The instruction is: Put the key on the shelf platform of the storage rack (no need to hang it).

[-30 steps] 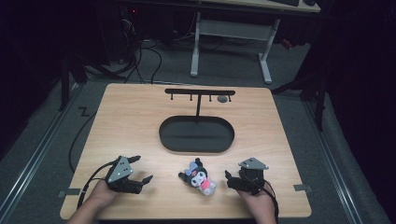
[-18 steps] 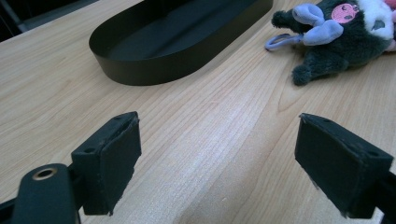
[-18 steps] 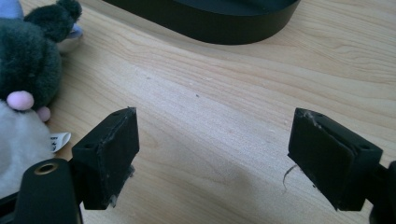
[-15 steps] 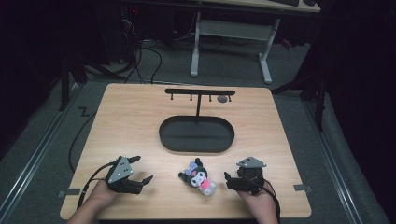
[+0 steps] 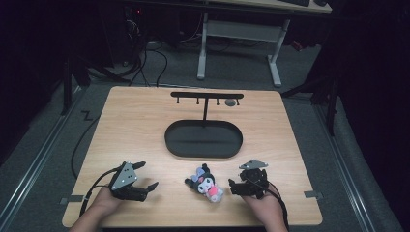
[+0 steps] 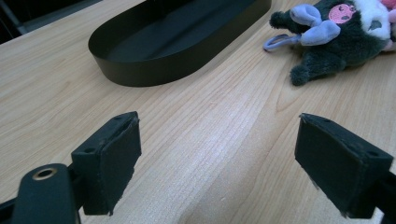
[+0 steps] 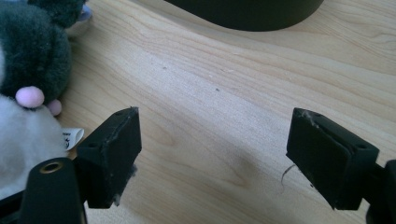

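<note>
1. The plush toy (image 5: 205,182) lies on the wooden table (image 5: 145,121) near its front edge, between the two grippers and in front of the black oval tray (image 5: 203,139).
2. The left gripper (image 5: 145,179) rests on the table, jaws spread wide around bare wood.
3. The right gripper (image 5: 233,185) sits just beside the toy, jaws released, grasping nothing.
4. A black hook rack (image 5: 207,95) stands behind the tray.

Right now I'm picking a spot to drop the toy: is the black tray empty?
Empty. The high view shows the black tray with a bare dark floor, and the plush toy lies outside it on the table.
</note>
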`<state>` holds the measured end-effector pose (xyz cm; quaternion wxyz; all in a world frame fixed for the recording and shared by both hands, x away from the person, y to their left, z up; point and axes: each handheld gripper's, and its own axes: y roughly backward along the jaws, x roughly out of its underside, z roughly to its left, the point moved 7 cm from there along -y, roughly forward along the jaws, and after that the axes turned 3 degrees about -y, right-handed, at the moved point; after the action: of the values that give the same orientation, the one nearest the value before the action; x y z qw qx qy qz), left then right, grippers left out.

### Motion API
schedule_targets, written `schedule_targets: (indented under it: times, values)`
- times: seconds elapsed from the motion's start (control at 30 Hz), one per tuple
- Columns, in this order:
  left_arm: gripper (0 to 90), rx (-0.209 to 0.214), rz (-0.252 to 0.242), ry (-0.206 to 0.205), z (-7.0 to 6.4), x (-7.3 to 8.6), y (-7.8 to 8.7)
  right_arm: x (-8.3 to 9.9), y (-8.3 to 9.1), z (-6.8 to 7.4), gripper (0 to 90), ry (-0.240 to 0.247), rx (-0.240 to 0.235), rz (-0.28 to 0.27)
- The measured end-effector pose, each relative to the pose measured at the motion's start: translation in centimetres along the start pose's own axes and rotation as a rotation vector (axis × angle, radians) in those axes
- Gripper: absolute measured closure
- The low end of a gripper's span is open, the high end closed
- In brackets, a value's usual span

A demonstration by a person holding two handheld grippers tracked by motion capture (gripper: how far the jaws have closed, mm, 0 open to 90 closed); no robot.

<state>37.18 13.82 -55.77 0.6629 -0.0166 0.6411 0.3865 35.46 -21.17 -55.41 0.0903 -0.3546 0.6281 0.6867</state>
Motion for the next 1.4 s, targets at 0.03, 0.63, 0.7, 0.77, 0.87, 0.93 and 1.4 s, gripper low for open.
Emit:
schedule_targets:
  times: [0.03,0.63,0.7,0.77,0.87,0.93,1.4]
  values:
    - [15.4,0.000,0.000,0.000,0.0,0.0,0.0,0.0,0.1,-0.1,19.8,0.002,0.002,0.000]
    - [15.4,-0.001,0.001,-0.002,0.0,0.0,0.0,0.2,0.7,-0.4,19.6,0.041,-0.011,0.109]
    - [15.4,-0.001,0.001,-0.002,0.0,0.0,0.0,0.2,0.8,-0.4,19.6,0.044,-0.007,0.119]
    - [15.4,0.000,0.000,-0.002,0.0,0.0,0.0,0.1,0.9,-0.4,19.7,0.048,-0.011,0.146]
    - [15.4,0.000,0.001,0.000,0.0,0.0,0.0,0.0,1.0,-0.4,19.7,0.046,-0.012,0.161]
    - [15.4,-0.001,0.000,-0.001,0.0,0.0,0.0,0.0,1.0,-0.4,19.6,0.046,-0.014,0.181]
    - [15.4,0.001,0.000,-0.001,0.0,0.0,0.0,0.4,1.1,-0.5,20.9,0.005,-0.041,0.367]
